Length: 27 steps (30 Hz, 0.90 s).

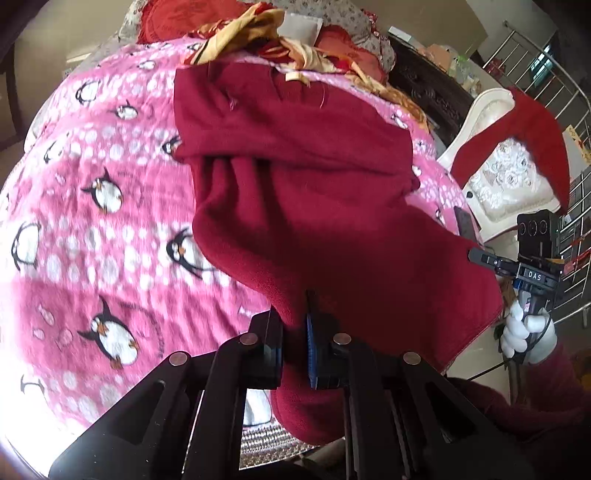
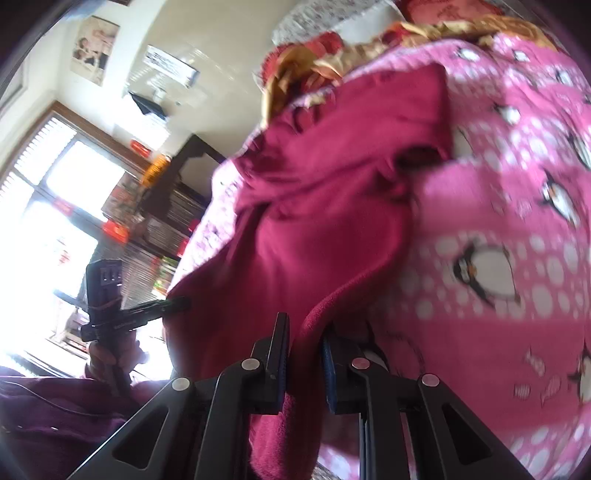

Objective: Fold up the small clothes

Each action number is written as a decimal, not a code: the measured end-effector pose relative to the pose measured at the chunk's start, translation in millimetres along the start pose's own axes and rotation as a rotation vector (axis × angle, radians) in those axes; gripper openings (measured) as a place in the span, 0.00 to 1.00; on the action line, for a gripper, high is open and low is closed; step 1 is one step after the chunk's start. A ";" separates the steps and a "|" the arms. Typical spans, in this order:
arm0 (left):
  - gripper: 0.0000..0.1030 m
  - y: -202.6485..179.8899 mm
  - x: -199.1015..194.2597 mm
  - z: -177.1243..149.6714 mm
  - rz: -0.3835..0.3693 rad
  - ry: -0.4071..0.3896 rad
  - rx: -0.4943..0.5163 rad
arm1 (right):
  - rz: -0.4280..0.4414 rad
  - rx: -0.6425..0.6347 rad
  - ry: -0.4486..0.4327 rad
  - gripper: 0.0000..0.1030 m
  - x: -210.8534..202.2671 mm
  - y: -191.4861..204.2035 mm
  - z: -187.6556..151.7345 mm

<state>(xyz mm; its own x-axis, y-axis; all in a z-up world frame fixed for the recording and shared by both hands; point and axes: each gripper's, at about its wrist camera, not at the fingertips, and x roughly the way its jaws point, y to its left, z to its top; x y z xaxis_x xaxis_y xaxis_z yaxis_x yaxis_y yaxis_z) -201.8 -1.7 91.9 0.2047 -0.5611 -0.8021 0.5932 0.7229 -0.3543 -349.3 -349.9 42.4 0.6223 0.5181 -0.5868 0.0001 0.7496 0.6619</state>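
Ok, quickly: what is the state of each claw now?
Left claw: closed on the dark red garment.
Right claw: closed on the same garment.

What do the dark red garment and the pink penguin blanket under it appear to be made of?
Dark red garment: looks like fleece or a brushed knit, matte with a fuzzy nap and soft, thick folds; both grippers pinch its edge. Pink penguin blanket: likely plush printed fleece, with a slight sheen and a fuzzy pile, though motion blur leaves the exact fabric open.

A home bedroom: penguin-print fleece blanket (image 1: 92,229) on a bed, piled bedding (image 1: 258,33), cushioned chair (image 1: 506,177).
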 end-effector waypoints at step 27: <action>0.08 72.2 72.2 190.5 0.098 -0.115 -0.143 | -0.017 0.014 -0.092 0.22 26.0 -21.4 176.6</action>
<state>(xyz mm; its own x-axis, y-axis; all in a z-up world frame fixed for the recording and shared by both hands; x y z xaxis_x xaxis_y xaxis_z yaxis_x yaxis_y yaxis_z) 4.1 -66.8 100.0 0.3483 -0.5218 -0.7788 0.4516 0.8214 -0.3484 -194.9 -425.3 95.3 0.6915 0.4651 -0.5527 0.0215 0.7515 0.6594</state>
